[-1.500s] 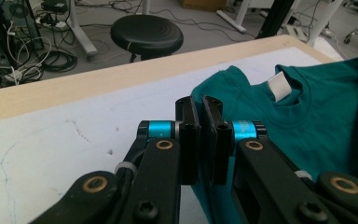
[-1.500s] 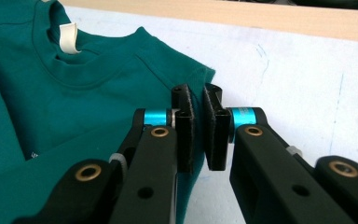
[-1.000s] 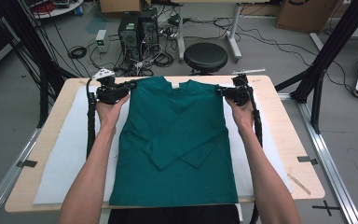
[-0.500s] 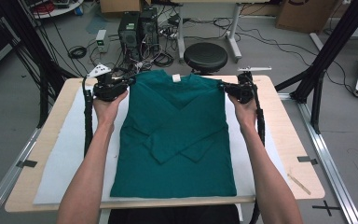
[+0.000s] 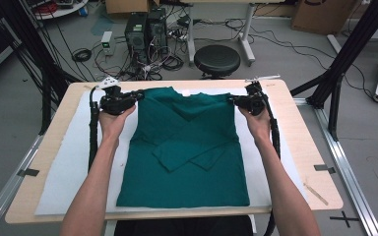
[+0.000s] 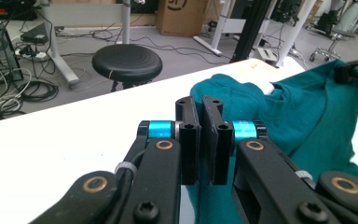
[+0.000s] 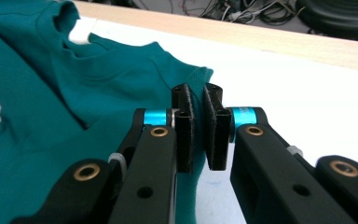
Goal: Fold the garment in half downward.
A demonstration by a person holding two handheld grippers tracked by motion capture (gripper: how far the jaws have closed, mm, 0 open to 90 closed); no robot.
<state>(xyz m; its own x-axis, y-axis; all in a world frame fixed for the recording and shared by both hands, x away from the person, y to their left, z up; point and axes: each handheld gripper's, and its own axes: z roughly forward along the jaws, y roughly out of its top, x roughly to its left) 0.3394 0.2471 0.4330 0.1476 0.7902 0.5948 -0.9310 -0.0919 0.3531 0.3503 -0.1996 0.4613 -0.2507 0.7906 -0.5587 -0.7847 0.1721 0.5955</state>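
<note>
Two grippers, each with fabric in its jaws. I see the left gripper [image 5: 137, 94] at the upper left of the shirt [image 5: 187, 162], jaws pressed together on that shoulder corner; in the left gripper view [image 6: 200, 135] teal cloth sits pinched between the black jaws. The right gripper [image 5: 234, 101], at the upper right corner, pinches the other shoulder the same way, as the right gripper view [image 7: 198, 133] confirms. The shirt lies mid-frame on a white sheet [image 5: 64, 172] over the tabletop [image 5: 305, 142], sleeves folded across its front, hem toward the bottom edge.
</note>
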